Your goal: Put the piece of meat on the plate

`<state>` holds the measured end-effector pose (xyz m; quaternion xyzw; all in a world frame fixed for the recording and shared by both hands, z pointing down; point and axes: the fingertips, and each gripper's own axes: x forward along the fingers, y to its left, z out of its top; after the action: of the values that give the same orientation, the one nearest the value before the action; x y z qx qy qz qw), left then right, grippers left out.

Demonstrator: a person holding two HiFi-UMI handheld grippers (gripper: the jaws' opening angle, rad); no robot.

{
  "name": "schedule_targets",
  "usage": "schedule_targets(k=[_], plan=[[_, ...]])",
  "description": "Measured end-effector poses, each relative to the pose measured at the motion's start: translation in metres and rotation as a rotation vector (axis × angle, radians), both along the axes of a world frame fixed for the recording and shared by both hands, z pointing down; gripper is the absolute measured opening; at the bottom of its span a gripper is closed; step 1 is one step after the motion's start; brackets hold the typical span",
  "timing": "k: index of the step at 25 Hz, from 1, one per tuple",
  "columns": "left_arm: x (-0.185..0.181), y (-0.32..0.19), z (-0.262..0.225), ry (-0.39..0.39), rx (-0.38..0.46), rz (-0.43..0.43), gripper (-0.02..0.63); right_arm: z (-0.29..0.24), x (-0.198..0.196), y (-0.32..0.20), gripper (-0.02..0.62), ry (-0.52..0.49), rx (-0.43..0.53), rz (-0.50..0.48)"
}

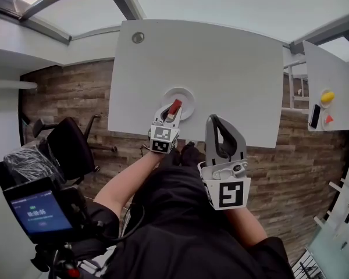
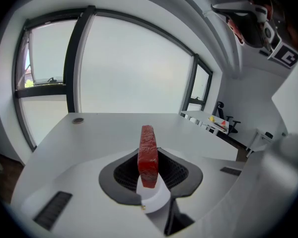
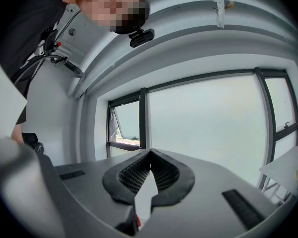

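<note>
The left gripper (image 1: 172, 112) reached out on a bare forearm and tilted downward over the plate (image 1: 188, 99), which sat near the front edge of the bench (image 1: 221, 63). Its fingers were clamped on the piece of meat (image 1: 175, 106), held on edge over the plate. The right gripper (image 1: 213, 120) was held back by the body, level, fingers closed on nothing. Only the left gripper view showed the ribbed pads pinching the meat; only the right gripper view showed its fingertips meeting.
</note>
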<state>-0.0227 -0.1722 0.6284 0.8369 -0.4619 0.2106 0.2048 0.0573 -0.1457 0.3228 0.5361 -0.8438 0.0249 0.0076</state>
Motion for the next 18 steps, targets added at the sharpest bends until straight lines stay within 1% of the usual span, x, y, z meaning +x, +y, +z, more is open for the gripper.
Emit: schedule_targets(k=[4,8,12,18], plan=[[0.002,0.001,0.004,0.018,-0.001,0.023,0.095,-0.002,-0.006,0.002,0.005,0.030,0.017,-0.007],[0.000,0.007,0.018,0.017,-0.027,0.031,0.095,0.004,-0.010,0.006,0.005,0.042,0.008,-0.007],[0.001,0.006,0.035,0.010,-0.072,0.021,0.095,0.010,-0.005,0.008,0.005,0.055,-0.016,-0.003],[0.002,0.001,0.045,0.007,-0.092,0.030,0.095,0.008,-0.006,0.010,0.005,0.047,-0.022,-0.002]])
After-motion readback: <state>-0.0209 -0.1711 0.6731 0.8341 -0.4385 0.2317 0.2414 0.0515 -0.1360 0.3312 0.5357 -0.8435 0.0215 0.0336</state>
